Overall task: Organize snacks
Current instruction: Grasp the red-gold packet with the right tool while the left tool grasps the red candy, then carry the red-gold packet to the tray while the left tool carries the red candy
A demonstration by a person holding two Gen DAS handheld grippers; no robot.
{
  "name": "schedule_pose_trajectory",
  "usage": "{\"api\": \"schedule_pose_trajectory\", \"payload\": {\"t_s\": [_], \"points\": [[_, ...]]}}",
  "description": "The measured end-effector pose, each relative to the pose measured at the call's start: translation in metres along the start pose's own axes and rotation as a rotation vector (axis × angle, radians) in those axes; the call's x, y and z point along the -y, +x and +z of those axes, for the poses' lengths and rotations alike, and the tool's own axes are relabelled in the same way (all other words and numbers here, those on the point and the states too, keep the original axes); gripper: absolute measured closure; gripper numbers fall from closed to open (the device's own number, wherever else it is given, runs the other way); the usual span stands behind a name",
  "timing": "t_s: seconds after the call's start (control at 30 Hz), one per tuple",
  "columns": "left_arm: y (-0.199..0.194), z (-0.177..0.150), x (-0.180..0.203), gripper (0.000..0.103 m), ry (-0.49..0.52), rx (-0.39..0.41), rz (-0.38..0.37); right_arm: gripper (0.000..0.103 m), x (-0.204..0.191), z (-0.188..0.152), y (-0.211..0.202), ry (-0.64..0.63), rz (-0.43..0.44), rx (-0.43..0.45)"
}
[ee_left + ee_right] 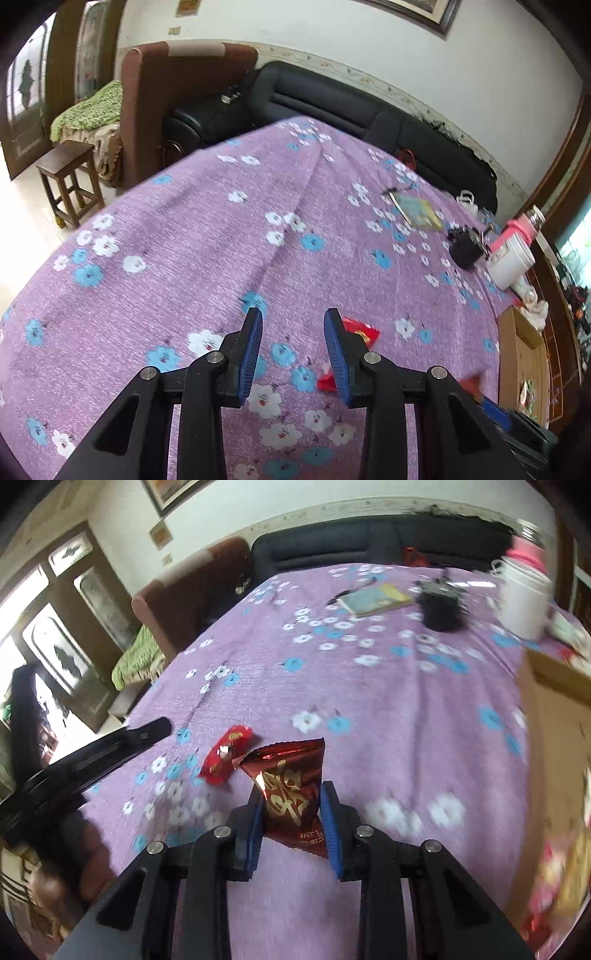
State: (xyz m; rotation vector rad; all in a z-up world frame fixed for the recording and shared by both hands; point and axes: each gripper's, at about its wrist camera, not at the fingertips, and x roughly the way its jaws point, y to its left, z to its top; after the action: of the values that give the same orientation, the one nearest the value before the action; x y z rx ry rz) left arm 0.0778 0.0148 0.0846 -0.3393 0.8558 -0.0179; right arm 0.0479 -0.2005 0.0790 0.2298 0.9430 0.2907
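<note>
My right gripper (pixel 291 797) is shut on a dark red snack packet (pixel 291 782) with gold writing and holds it above the purple flowered tablecloth (pixel 369 701). A bright red snack packet (pixel 225 755) lies on the cloth just left of it. The same bright red packet (pixel 364 332) shows in the left wrist view, partly hidden behind the right finger of my left gripper (pixel 293 325). My left gripper is open and empty above the cloth. The left gripper's black arm (pixel 92 753) shows at the left of the right wrist view.
A cardboard box (pixel 554 716) with snacks stands at the right table edge; it also shows in the left wrist view (pixel 524 354). A white bucket (pixel 524 598), a black object (pixel 441 609) and a book (pixel 376 598) sit far back. A dark sofa (pixel 332 99) and a stool (pixel 70 177) stand beyond.
</note>
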Motion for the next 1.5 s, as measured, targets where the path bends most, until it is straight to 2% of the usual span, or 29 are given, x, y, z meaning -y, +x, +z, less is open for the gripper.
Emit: {"api": "schedule_pose_trajectory", "payload": {"t_s": [0.1, 0.17, 0.2, 0.27, 0.43, 0.57, 0.67, 0.73, 0.77, 0.87, 1.0, 1.3, 1.5], "points": [[0.011, -0.006, 0.012, 0.066, 0.058, -0.049, -0.004, 0.075, 0.013, -0.019, -0.016, 0.030, 0.008, 0.032], [0.016, -0.012, 0.022, 0.065, 0.111, -0.065, 0.020, 0.075, 0.020, -0.029, -0.020, 0.034, 0.009, 0.054], [0.018, -0.015, 0.027, 0.052, 0.138, -0.069, 0.036, 0.075, 0.023, -0.032, -0.020, 0.029, 0.005, 0.058], [0.023, -0.021, 0.036, 0.043, 0.185, -0.071, 0.070, 0.075, 0.030, -0.034, -0.016, 0.045, 0.012, 0.055], [0.027, -0.032, 0.055, 0.042, 0.299, -0.027, 0.136, 0.075, 0.037, -0.034, -0.020, 0.049, 0.032, 0.075], [0.029, -0.039, 0.064, 0.045, 0.360, -0.013, 0.173, 0.075, 0.039, -0.036, -0.026, 0.061, 0.055, 0.089], [0.036, -0.041, 0.063, 0.047, 0.366, -0.038, 0.193, 0.075, 0.039, -0.037, -0.029, 0.060, 0.050, 0.101], [0.038, -0.040, 0.061, 0.058, 0.354, -0.044, 0.175, 0.075, 0.040, -0.037, -0.030, 0.063, 0.047, 0.105], [0.038, -0.040, 0.061, 0.070, 0.350, -0.048, 0.160, 0.075, 0.041, -0.039, -0.032, 0.066, 0.050, 0.106], [0.037, -0.042, 0.064, 0.072, 0.361, -0.030, 0.180, 0.075, 0.042, -0.039, -0.032, 0.074, 0.050, 0.108], [0.032, -0.039, 0.061, 0.074, 0.334, -0.019, 0.151, 0.075, 0.042, -0.039, -0.034, 0.074, 0.035, 0.114], [0.001, -0.043, 0.074, 0.075, 0.358, 0.110, 0.130, 0.075, 0.041, -0.037, -0.034, 0.052, 0.004, 0.134], [-0.011, -0.045, 0.081, 0.075, 0.383, 0.158, 0.116, 0.075, 0.042, -0.037, -0.034, 0.053, -0.006, 0.139]]}}
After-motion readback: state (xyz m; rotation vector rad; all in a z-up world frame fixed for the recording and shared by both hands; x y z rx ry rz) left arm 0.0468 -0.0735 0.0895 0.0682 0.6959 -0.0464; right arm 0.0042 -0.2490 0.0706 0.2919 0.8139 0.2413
